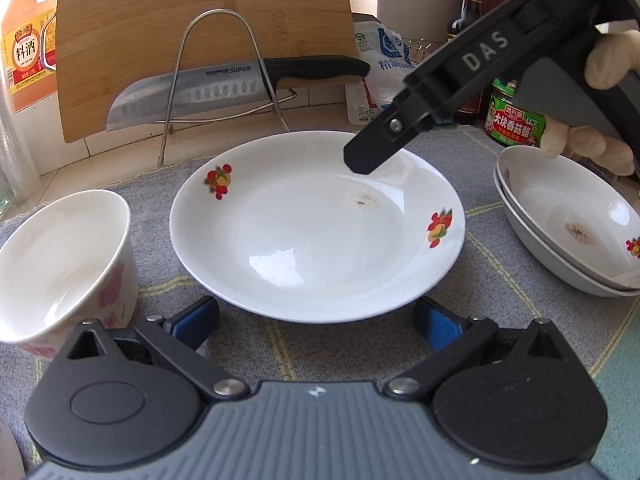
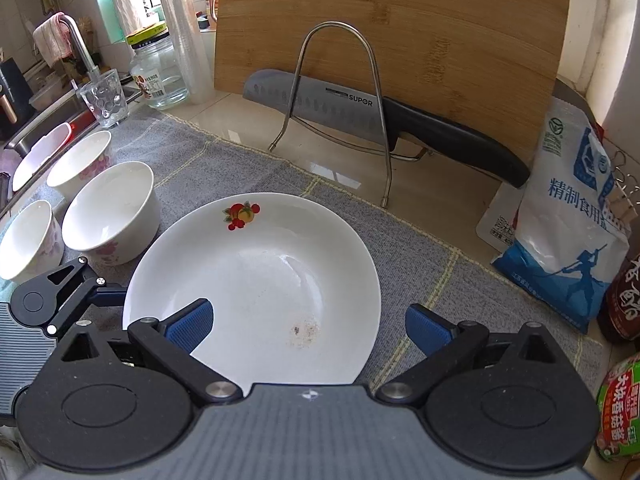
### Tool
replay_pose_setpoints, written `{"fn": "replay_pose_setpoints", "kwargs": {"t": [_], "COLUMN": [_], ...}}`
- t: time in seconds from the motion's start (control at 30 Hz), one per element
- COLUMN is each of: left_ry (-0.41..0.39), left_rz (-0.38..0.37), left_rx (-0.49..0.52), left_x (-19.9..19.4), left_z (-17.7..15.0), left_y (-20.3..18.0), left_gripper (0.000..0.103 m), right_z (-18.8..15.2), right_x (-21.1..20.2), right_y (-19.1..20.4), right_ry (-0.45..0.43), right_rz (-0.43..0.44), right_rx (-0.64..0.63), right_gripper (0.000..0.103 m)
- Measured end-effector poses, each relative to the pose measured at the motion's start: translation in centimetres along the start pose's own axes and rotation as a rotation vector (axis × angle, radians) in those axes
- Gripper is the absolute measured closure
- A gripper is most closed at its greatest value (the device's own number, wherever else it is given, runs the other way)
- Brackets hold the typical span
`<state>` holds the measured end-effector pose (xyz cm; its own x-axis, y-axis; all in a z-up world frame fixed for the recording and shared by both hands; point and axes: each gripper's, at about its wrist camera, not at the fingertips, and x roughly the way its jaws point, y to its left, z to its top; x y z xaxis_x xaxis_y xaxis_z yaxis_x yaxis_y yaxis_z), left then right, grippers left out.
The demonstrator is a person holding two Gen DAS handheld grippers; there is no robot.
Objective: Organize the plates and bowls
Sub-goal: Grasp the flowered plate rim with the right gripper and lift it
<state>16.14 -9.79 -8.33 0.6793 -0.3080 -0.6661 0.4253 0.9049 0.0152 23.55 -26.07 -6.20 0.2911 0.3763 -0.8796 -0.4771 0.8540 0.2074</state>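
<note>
A white plate with fruit prints (image 1: 316, 232) lies on the grey cloth (image 1: 248, 360), also in the right wrist view (image 2: 256, 288). My left gripper (image 1: 316, 326) is open, its blue pads just short of the plate's near rim. My right gripper (image 2: 308, 328) is open and hovers above the plate's right side; it shows as a black finger in the left wrist view (image 1: 372, 156). Two stacked plates (image 1: 568, 232) sit to the right. Three white floral bowls (image 2: 112, 212) stand to the left, the nearest one showing in the left wrist view (image 1: 60, 264).
A bamboo cutting board (image 2: 392, 40) and a knife (image 2: 384, 120) lean on a wire rack (image 2: 340, 112) at the back. A salt bag (image 2: 568, 216), sauce bottles (image 1: 468, 28) and a green-labelled jar (image 1: 512, 116) stand at the right. A glass (image 2: 104, 98), jar and sink are at the far left.
</note>
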Motion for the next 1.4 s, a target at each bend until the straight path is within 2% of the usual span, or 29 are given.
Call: {"fn": "replay_pose_setpoints", "kwargs": {"t": [0.2,0.4,0.7,1.2,1.4], "left_ry": [-0.012,-0.019,-0.021,-0.049,-0.054], "left_rz": [0.003,0.002,0.003,0.035,0.042], "left_rx": [-0.003,-0.002,0.003,0.038,0.048], "left_x": [0.0,-0.1,-0.2,-0.4,-0.5], "left_z": [-0.1,-0.3,-0.4,-0.1,-0.1], "left_y": [0.1,0.0,-0.2,-0.8,-1.0], "left_gripper": [0.0,0.0,0.0,0.002,0.002], "right_z": [1.3,3.1,4.8,5.5,5.7], "right_x": [2.8,4.9,6.5,7.3,7.5], "right_y": [-0.6,-1.5,-2.1,-2.9,-3.2], "right_ry": [0.045,0.075,0.105,0.198,0.201], "right_rz": [0.07,0.179,0.296,0.391,0.41], "right_rx": [-0.047,-0.054,-0.059,-0.055,-0.024], "right_gripper": [0.0,0.0,0.0,0.0,0.0]}}
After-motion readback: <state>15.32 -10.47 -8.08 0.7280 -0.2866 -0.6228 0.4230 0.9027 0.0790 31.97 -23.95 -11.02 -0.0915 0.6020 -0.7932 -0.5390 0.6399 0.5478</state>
